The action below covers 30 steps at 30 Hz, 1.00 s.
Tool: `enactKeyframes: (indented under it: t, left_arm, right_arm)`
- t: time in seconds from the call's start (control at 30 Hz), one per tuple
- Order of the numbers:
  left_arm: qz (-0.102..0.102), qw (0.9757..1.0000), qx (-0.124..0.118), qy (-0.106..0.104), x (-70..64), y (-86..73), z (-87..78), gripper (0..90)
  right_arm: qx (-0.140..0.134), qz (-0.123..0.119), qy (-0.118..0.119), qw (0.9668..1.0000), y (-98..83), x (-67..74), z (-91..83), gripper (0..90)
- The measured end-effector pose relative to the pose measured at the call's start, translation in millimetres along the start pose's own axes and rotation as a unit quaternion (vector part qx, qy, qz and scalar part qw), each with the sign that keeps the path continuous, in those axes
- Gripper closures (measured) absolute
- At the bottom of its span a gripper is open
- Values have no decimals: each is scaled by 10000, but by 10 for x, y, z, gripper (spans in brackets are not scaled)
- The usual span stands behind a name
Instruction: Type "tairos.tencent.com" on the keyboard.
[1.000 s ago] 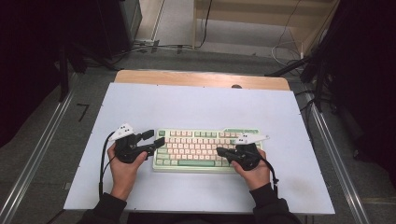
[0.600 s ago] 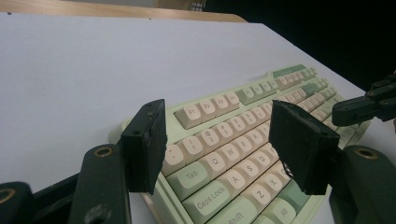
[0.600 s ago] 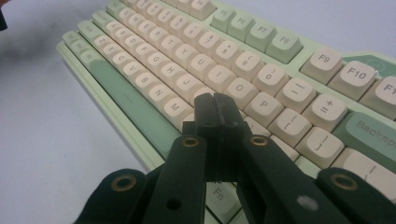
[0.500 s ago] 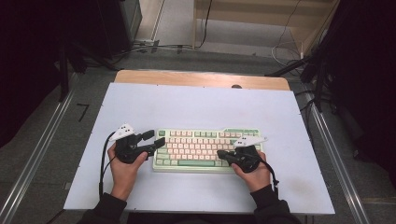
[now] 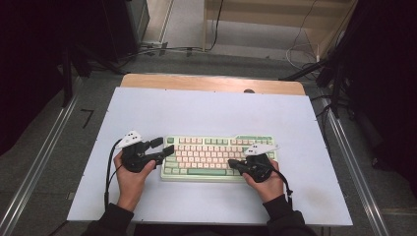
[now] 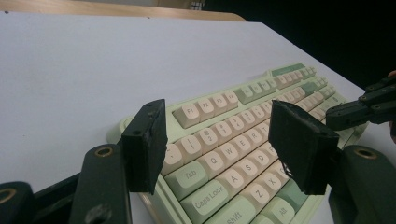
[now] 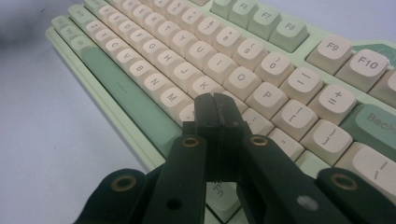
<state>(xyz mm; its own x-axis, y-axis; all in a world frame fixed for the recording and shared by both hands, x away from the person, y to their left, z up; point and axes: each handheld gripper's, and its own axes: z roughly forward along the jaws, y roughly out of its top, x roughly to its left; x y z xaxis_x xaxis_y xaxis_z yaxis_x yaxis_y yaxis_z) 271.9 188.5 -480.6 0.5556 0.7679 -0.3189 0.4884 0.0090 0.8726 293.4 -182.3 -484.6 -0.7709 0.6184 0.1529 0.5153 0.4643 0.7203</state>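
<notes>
Left gripper gaped at the rigid keyboard's end, best gripped there; right gripper stayed closed, empty, over springy keys.

The table was bare behind the keyboard, with lots of room to pass. The keyboard blocked the middle. A hand with its gripper sat at each end, filling those spots.

Green-and-cream keyboard, white table

Blk grippers, brass screws, dark sleeves
</notes>
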Motion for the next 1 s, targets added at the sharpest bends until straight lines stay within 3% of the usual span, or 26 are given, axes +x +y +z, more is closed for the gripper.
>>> enactKeyframes:
  t: [0.63,0.87,0.93,1.0]
  left_arm:
    - [1,10000,19,-24,-11,-3,6,385]
    - [-3,10000,24,-18,-11,-4,10,386]
    - [9,10000,27,-22,-13,-4,12,386]
    - [7,10000,24,-28,-15,-6,16,386]
  right_arm:
    - [121,-59,-91,9999,-11,-3,38,877]
    - [-545,226,76,9982,32,-81,-180,872]
    - [-782,364,137,9962,24,-122,-224,765]
    - [-975,537,164,9937,16,-159,-255,596]
